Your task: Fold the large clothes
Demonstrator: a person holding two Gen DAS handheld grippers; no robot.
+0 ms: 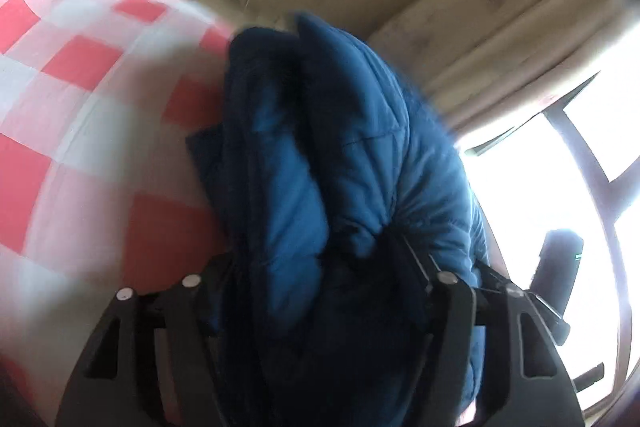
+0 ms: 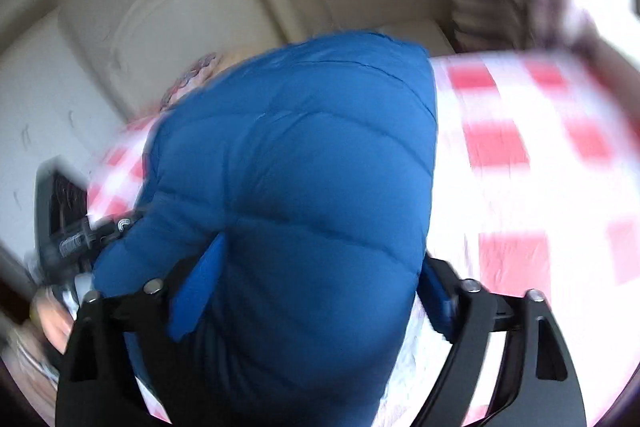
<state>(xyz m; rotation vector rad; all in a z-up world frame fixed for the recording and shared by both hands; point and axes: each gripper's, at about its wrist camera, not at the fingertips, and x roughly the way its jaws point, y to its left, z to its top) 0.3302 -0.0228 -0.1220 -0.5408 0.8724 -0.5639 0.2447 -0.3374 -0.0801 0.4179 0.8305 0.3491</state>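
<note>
quilted nylon, deep blue and puffy, fills both views: a padded jacket (image 1: 352,163) stitched into soft channels that bulge between the seams. in the left wrist view it is bunched into thick upright folds, gathered and pinched where it enters the left tongs (image 1: 320,291), which are clamped on that bundle. in the right wrist view the jacket (image 2: 304,179) shows a broad rounded panel with curved seams, and it sits between the blue-padded fingers (image 2: 200,287) of the right tongs (image 2: 316,291), which stand wide on either side of the bulk and grip it.

under the jacket lies a bed with a red-and-white checked sheet (image 1: 80,99), smooth cotton in large squares, blurred by motion. a cream carved headboard (image 2: 168,23) with a scrolled outline stands behind it against a pale wall. a bright window (image 1: 568,163) with dark curved bars glares beside a beige curtain (image 1: 480,39). at the lower left edge of the right wrist view, a person's hand (image 2: 54,323) shows, blurred.
</note>
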